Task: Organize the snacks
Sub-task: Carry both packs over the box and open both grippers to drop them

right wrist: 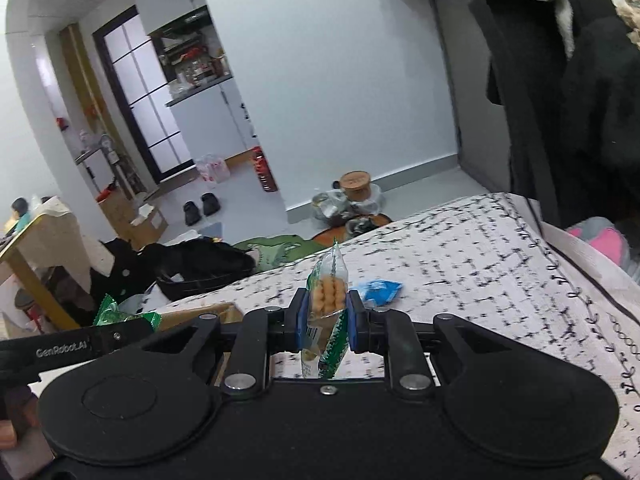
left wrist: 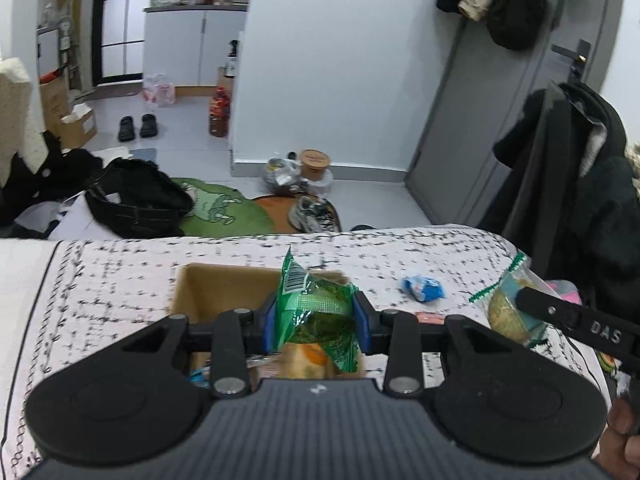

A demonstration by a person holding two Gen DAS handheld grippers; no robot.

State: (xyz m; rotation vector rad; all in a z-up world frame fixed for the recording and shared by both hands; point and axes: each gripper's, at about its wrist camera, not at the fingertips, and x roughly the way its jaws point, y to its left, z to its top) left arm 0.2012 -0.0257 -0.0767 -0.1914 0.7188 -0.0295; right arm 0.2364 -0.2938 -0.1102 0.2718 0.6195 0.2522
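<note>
Snacks are split between both tools: the left gripper (left wrist: 316,320) clamps a green packet (left wrist: 320,312) above the cardboard box (left wrist: 208,288), while the right gripper (right wrist: 325,316) pinches a clear biscuit pack (right wrist: 326,300) over open bedspread (right wrist: 460,264), a blue wrapper (right wrist: 378,291) just beyond.

The green packet (left wrist: 316,312) was glossy, crinkled plastic film. The box (left wrist: 224,288) was matt brown cardboard. The bed (left wrist: 400,248) wore soft printed cloth. At the bottom of the frame, the left hand-held gripper (left wrist: 316,320) was matt black plastic with shiny metal screws.
</note>
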